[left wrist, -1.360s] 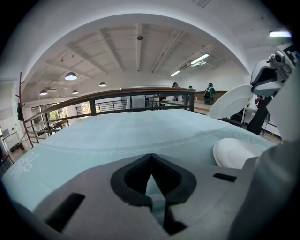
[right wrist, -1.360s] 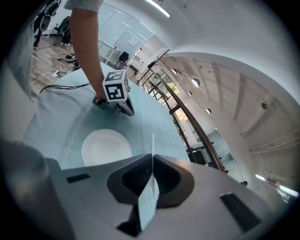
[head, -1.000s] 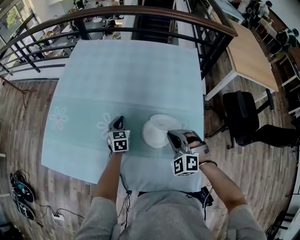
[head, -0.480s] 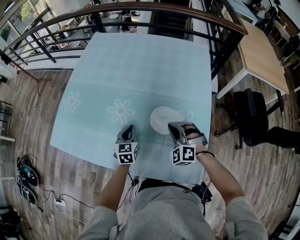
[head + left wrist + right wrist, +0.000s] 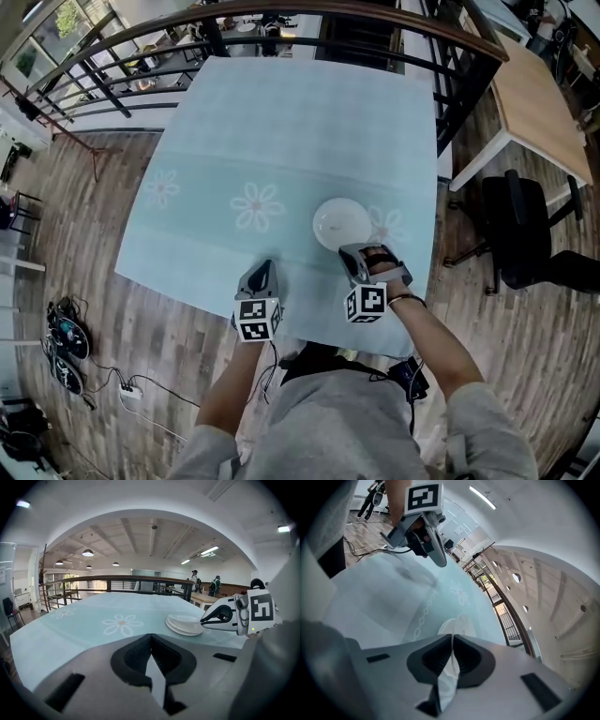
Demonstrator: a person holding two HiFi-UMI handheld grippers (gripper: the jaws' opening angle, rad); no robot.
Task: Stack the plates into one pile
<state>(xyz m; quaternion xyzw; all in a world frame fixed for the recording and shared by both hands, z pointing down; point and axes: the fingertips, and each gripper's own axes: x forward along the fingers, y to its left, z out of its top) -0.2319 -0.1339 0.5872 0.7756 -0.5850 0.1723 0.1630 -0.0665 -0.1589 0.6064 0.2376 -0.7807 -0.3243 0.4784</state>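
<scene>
Looks like you're basically done: the plates (image 5: 342, 223) sit in one pile at about 4 o'clock on the surface (image 5: 281, 122), just past the flower print (image 5: 258, 204). From the left gripper view it reads as a few nested together, rims pretty even, though I can't count them.

Both tongs are empty and pinched fully closed. The right tongs (image 5: 352, 255) are just short of the pile, which is at their 12 o'clock. The left tongs (image 5: 263, 269) are well off, with the pile around their 2 o'clock.

If you want to tidy it, I'd use the right one only. Come in low and tap the near rim to square it up. Don't open up and grab, since lifting the top plate could slide it off. Otherwise just back both out toward 6 o'clock.
</scene>
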